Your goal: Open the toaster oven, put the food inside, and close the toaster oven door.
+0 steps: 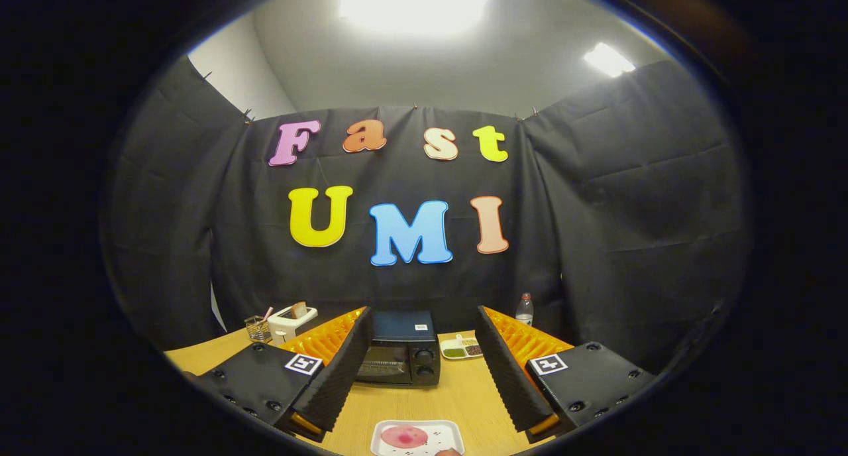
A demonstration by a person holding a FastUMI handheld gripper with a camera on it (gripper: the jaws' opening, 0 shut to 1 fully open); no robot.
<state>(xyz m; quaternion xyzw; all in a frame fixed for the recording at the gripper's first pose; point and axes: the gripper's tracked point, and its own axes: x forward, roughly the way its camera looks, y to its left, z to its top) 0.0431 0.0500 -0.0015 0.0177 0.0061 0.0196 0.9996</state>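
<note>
The gripper (424, 376) hangs above the counter (457, 396) with its fingers (510, 370) spread wide and holding nothing. Beyond them, framed in the gap, stands the toaster oven (399, 356) with its door shut and two knobs on its right side. Nearer than the fingertips, low between them, lies a white tray (445, 432) carrying a pink round piece of food (404, 436); a second brownish piece at the tray's near corner is too cut off to identify. A small divided dish (462, 347) sits just right of the oven, a water bottle (524, 308) stands behind it, and a white toaster (291, 320) with a wire basket (257, 327) beside it is off to the left.

Nothing of the task looks done yet; the door comes first. The risks from here, as I judge them: the oven looks light and may slide back or tip if the door is pulled hard rather than swung down; the open door could drop toward the tray, which lies in front of it; a wide finger could clip the divided dish on the approach; and the soft-looking food might slip or squash when gripped
</note>
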